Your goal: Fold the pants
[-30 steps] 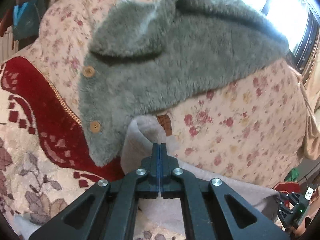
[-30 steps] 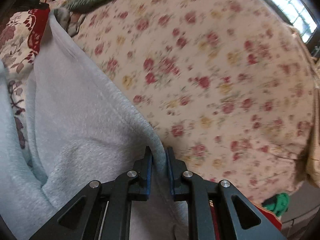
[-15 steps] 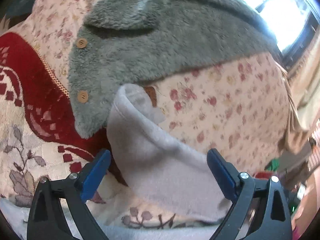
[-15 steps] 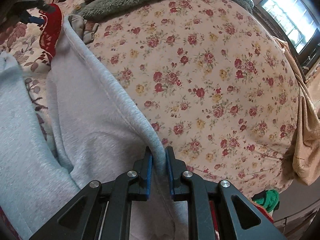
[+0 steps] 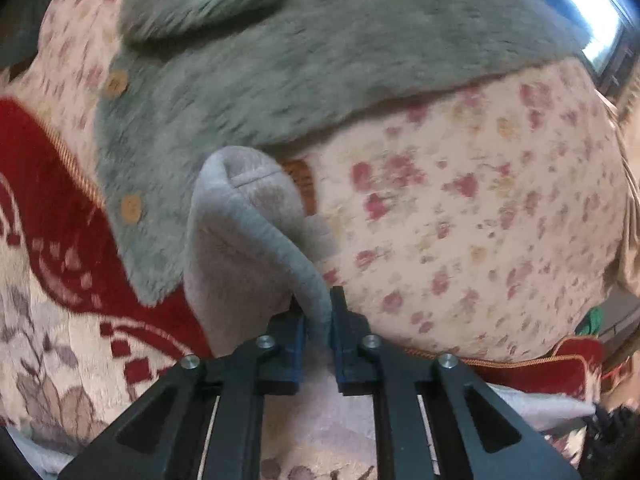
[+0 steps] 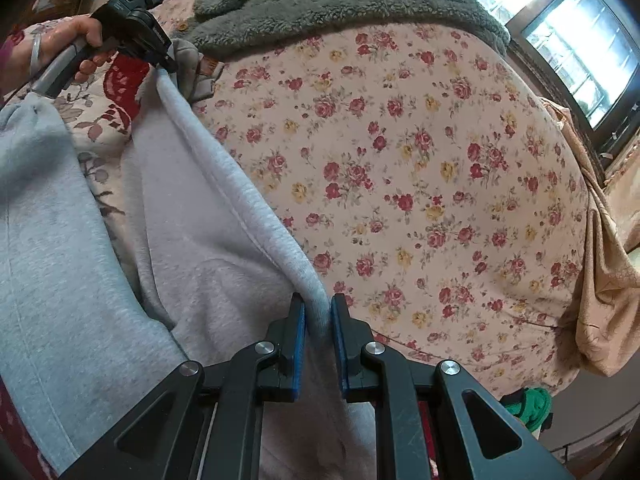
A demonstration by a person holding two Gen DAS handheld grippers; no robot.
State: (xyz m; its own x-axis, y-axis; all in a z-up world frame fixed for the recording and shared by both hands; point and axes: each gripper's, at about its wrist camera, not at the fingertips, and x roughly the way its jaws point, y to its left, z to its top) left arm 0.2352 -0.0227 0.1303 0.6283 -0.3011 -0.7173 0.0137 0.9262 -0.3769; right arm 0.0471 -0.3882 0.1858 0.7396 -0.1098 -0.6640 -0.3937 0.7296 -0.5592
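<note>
Left wrist view: our left gripper (image 5: 318,322) is clamped on the waistband edge of the grey pants (image 5: 240,248), its blue-padded fingers (image 5: 298,340) pinching the rolled hem from both sides. The fabric rises in a peak ahead of the jaws, with a brown label (image 5: 300,178) just behind it. Beyond lies a grey fleece jacket (image 5: 304,60) with wooden buttons (image 5: 131,208), spread over a floral quilt (image 5: 480,220); a red-patterned blanket (image 5: 52,200) covers the near left. The picture is blurred.

Right wrist view: our right gripper (image 6: 318,320) is likewise closed on the same waistband, further along the pants (image 6: 192,232), which stretch taut toward the upper left. Only here do we see the left hand (image 6: 48,52) gripping the tool's handle, with the left gripper (image 6: 166,62) at the far end of the hem. The pant legs trail down the left over the blanket (image 6: 120,84). The quilt (image 6: 420,160) fills the centre, the jacket (image 6: 320,4) lies above, and a bright window (image 6: 580,48) stands at upper right.
</note>
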